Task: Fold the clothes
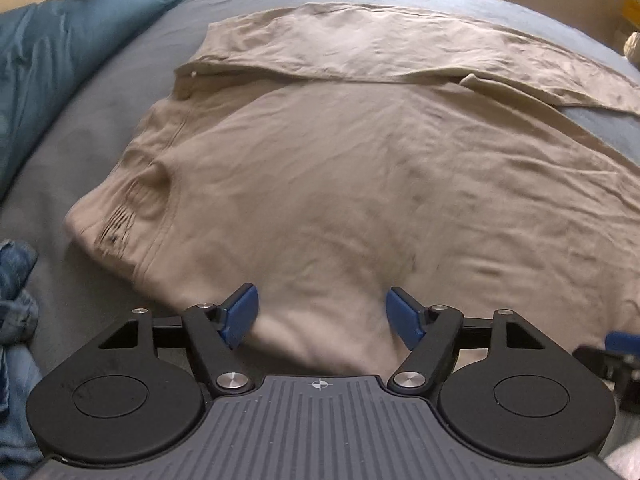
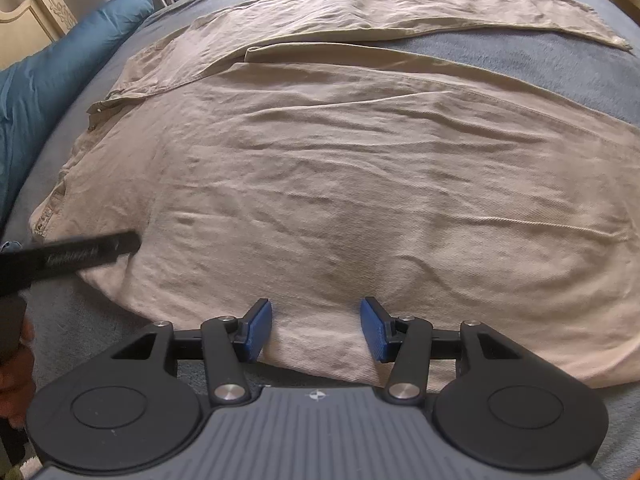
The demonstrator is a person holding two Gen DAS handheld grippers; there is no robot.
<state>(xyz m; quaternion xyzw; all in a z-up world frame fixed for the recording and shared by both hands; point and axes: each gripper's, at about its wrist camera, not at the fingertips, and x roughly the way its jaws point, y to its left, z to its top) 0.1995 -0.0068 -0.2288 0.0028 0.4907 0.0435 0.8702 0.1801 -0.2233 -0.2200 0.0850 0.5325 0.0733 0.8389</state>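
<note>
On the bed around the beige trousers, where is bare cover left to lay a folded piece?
Bare bed cover shows between the two legs of the beige trousers, and as a strip between their waistband and the teal pillow. It is crowded at the near left, where denim clothes lie.
</note>
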